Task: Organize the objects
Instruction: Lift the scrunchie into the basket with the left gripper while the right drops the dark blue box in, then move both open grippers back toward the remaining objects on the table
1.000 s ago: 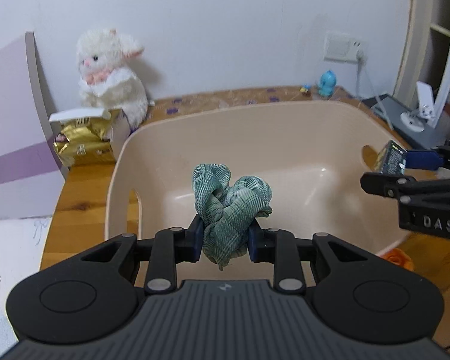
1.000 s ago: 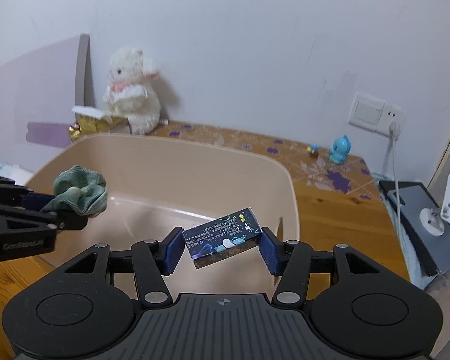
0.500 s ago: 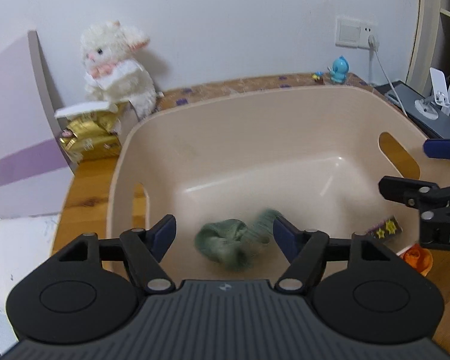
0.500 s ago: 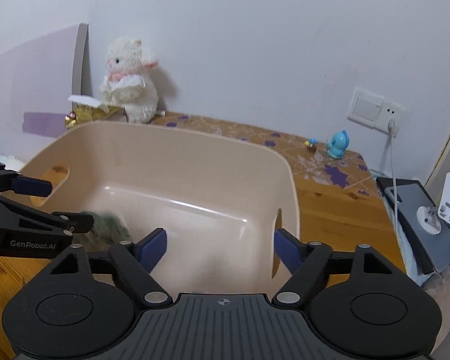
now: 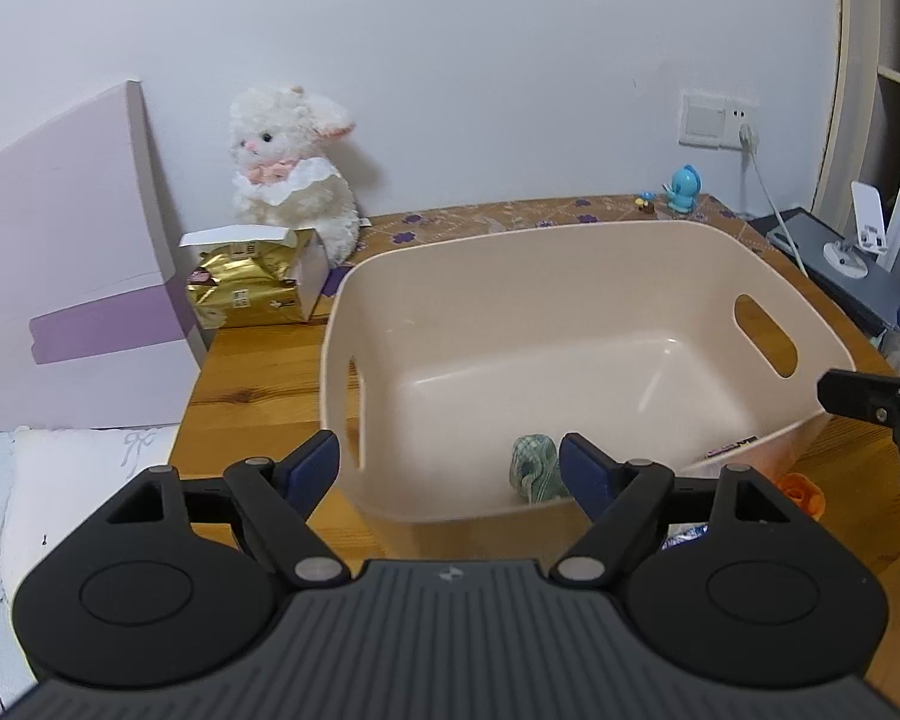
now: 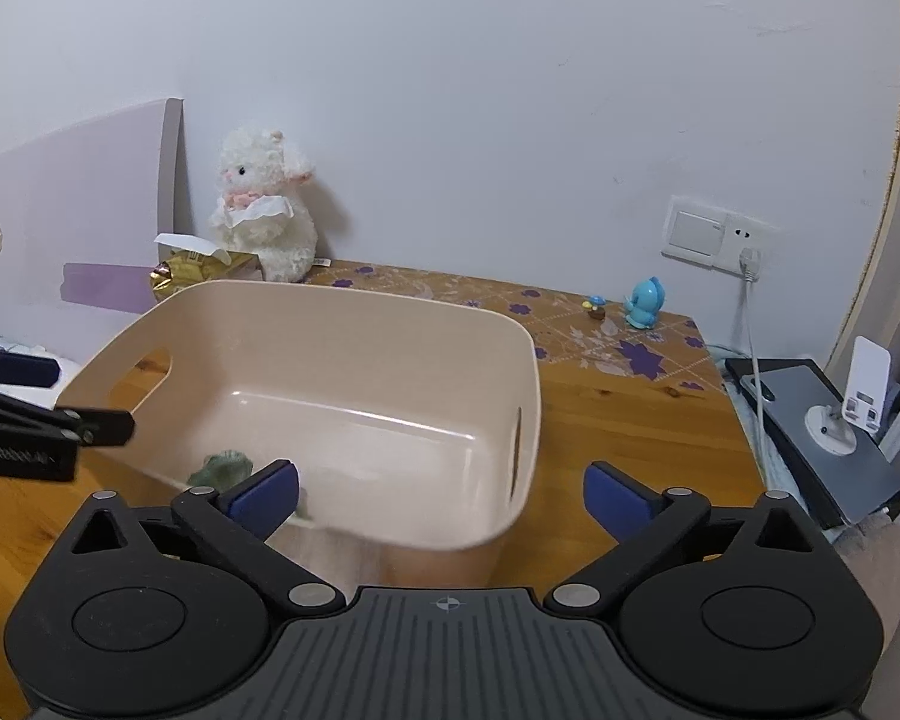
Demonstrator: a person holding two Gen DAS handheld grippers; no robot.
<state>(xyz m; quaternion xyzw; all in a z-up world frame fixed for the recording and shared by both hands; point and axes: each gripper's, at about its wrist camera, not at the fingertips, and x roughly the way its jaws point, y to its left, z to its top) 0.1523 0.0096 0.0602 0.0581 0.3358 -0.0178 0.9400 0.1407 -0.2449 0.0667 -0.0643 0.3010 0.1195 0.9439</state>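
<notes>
A beige plastic bin (image 5: 570,252) (image 6: 354,306) with handle slots stands on the wooden table. A green checked cloth (image 5: 533,467) (image 6: 222,467) lies on the bin's floor near the front wall. The edge of a small dark box (image 5: 731,447) shows in the bin's near right corner. My left gripper (image 5: 450,468) is open and empty, held just in front of the bin's near wall. My right gripper (image 6: 441,495) is open and empty too, above the bin's near right corner. Each view catches the other gripper's dark finger at its edge.
A white plush rabbit (image 5: 288,171) and a gold packet in a white box (image 5: 249,288) stand at the back left beside a lilac board (image 5: 66,276). A blue figurine (image 6: 645,303) stands near the wall socket. An orange item (image 5: 801,492) lies right of the bin. A phone stand (image 6: 852,414) is at far right.
Both grippers opened and pulled back from over the bin. The green cloth dropped from the left gripper and the dark box from the right; both now lie inside the bin.
</notes>
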